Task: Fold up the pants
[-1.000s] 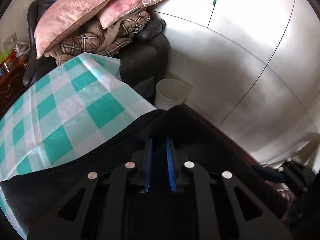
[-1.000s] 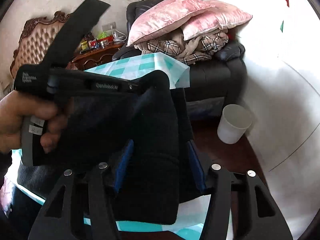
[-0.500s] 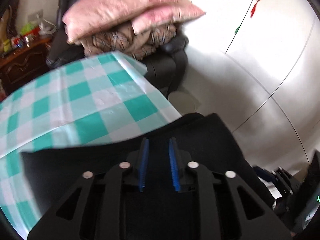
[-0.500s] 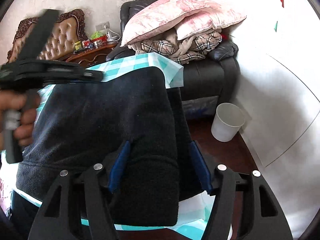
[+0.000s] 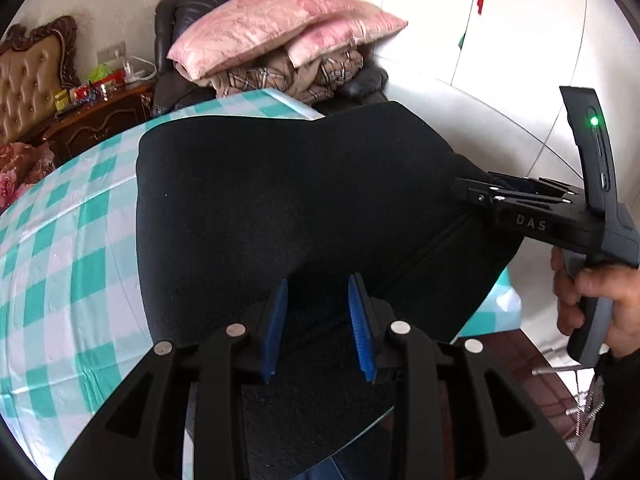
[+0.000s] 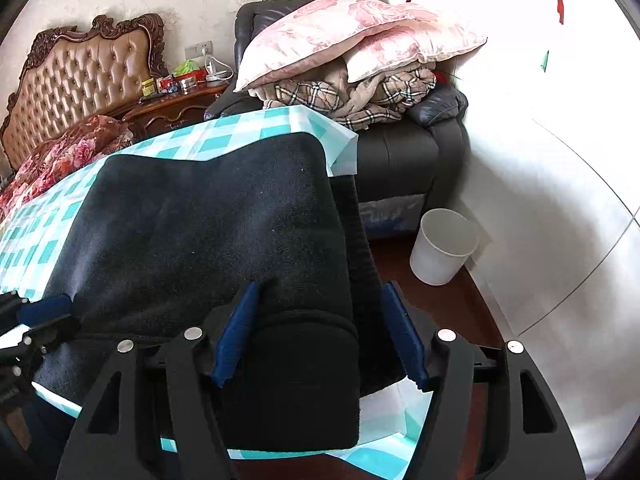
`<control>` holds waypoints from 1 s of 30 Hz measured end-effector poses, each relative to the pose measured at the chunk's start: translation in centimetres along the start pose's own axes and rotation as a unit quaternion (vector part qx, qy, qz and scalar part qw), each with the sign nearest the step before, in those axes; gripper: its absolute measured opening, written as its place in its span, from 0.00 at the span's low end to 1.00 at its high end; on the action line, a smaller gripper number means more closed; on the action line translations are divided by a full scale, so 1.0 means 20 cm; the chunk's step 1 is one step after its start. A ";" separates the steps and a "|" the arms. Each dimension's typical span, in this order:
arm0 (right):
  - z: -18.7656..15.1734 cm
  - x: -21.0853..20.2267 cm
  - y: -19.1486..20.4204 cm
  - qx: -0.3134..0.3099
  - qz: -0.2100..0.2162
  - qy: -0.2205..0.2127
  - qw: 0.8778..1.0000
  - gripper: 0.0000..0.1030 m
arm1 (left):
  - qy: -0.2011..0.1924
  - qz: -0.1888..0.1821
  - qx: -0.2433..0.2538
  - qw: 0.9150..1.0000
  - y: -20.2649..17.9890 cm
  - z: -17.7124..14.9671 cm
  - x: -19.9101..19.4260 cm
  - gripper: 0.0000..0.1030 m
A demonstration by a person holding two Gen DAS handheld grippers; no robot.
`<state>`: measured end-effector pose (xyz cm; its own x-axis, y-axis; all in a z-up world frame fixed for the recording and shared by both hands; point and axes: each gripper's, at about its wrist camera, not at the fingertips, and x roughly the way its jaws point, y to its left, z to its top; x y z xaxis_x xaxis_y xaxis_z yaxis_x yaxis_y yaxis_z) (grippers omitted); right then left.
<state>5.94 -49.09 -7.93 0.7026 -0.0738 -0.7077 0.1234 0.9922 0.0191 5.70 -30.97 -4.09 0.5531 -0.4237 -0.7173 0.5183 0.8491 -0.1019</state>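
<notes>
The black fleece pants [image 5: 280,208] lie folded at the near right corner of the checked tablecloth [image 5: 60,272], overhanging its right edge. Left gripper [image 5: 318,320] and right gripper [image 6: 316,332] straddle the cloth, jaws parted, clamping nothing. Soft, thick and limp, it is best pinched at the doubled edges.

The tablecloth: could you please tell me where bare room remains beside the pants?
Free checked tablecloth lies left of the black pants, toward the bed, plus a strip beyond them by the armchair. The near right corner is crowded by both grippers.
</notes>
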 end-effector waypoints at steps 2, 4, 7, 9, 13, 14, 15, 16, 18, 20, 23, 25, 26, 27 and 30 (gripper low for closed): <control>0.00 0.00 0.00 -0.002 -0.005 -0.002 1.000 0.61 | 0.001 -0.002 -0.002 1.000 0.01 0.00 0.01 0.31; 0.00 -0.01 0.01 -0.003 -0.009 -0.002 1.000 0.61 | -0.003 -0.003 -0.001 1.000 0.01 -0.01 0.01 0.31; 0.00 -0.01 0.02 -0.008 -0.017 -0.004 1.000 0.61 | -0.012 0.003 0.001 1.000 0.00 -0.03 0.02 0.31; -0.01 -0.01 0.03 -0.010 -0.022 -0.006 1.000 0.62 | -0.016 0.003 0.000 1.000 0.00 -0.04 0.02 0.31; -0.01 -0.01 0.03 -0.008 -0.027 -0.006 1.000 0.63 | -0.017 -0.001 -0.006 1.000 0.00 -0.05 0.01 0.31; -0.01 -0.01 0.03 -0.006 -0.028 -0.006 1.000 0.63 | -0.017 -0.001 -0.006 1.000 0.00 -0.04 0.01 0.31; -0.01 -0.01 0.03 -0.006 -0.029 -0.005 1.000 0.63 | -0.018 0.000 -0.006 1.000 0.00 -0.05 0.01 0.31; 0.00 -0.01 0.03 -0.008 -0.031 -0.005 0.999 0.63 | -0.019 0.000 -0.007 1.000 0.00 -0.05 0.01 0.31; 0.02 -0.03 0.04 -0.008 -0.034 -0.004 0.999 0.63 | -0.021 0.001 -0.007 1.000 0.00 -0.05 0.01 0.31; 0.05 -0.08 0.05 -0.004 -0.030 -0.012 0.999 0.63 | -0.023 0.003 -0.002 1.000 -0.01 -0.06 0.01 0.31; 0.17 -0.15 0.06 0.000 -0.009 -0.036 0.999 0.63 | -0.024 0.000 -0.002 1.000 0.00 -0.06 0.00 0.31; 0.27 -0.14 0.07 -0.005 0.001 -0.038 0.999 0.63 | -0.025 -0.003 -0.005 1.000 0.00 -0.06 0.00 0.31; 0.32 -0.10 0.09 -0.009 0.013 -0.032 0.999 0.63 | -0.025 -0.003 -0.004 1.000 0.00 -0.06 0.00 0.31; 0.36 -0.05 0.10 -0.015 0.025 -0.023 0.999 0.63 | -0.026 -0.002 -0.004 1.000 0.00 -0.06 0.00 0.31; 0.45 0.16 0.13 -0.028 0.009 0.015 0.999 0.61 | -0.027 -0.001 -0.001 1.000 -0.01 -0.06 0.00 0.31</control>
<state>14.79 -47.63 -3.80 0.6824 -0.0529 -0.7290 0.0711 0.9975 -0.0058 4.80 -30.64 -4.89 0.5872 -0.4416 -0.6784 0.5181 0.8490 -0.1042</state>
